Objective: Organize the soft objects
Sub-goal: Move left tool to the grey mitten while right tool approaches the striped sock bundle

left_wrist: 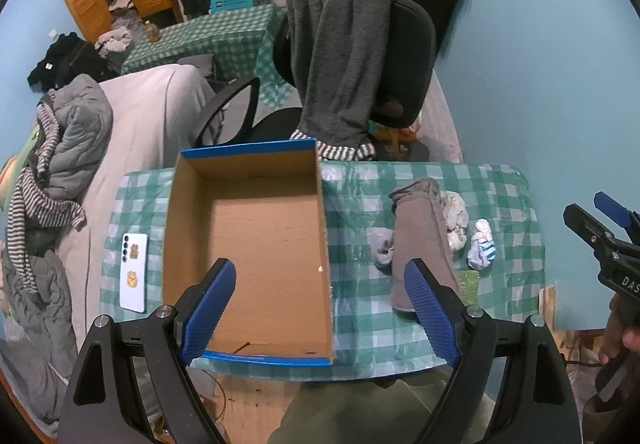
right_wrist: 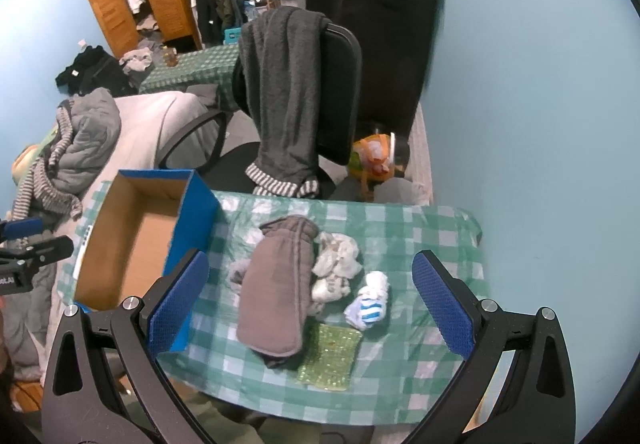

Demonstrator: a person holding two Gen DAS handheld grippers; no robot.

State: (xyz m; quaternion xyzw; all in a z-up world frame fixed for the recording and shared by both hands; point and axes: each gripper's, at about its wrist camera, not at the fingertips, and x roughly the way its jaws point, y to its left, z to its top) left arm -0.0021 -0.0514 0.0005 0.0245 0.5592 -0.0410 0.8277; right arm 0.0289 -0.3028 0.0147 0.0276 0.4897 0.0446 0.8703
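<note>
Notably, the brown padded mitt (right_wrist: 276,296) lay on the checked tablecloth (right_wrist: 420,324) just right of the cardboard box (right_wrist: 128,244), its long axis running away from me, cuff at the far end. Beside its right edge sat a crumpled pale cloth (right_wrist: 336,268) and a blue-striped sock bundle (right_wrist: 370,304); a grey sock (right_wrist: 238,274) lay against its left side. My right gripper (right_wrist: 312,304) hovered above this pile, fingers spread wide, holding nothing — judged the nearer one. My left gripper (left_wrist: 320,308) hung over the box's near right wall, fingers equally wide — also empty. The box held nothing.
</note>
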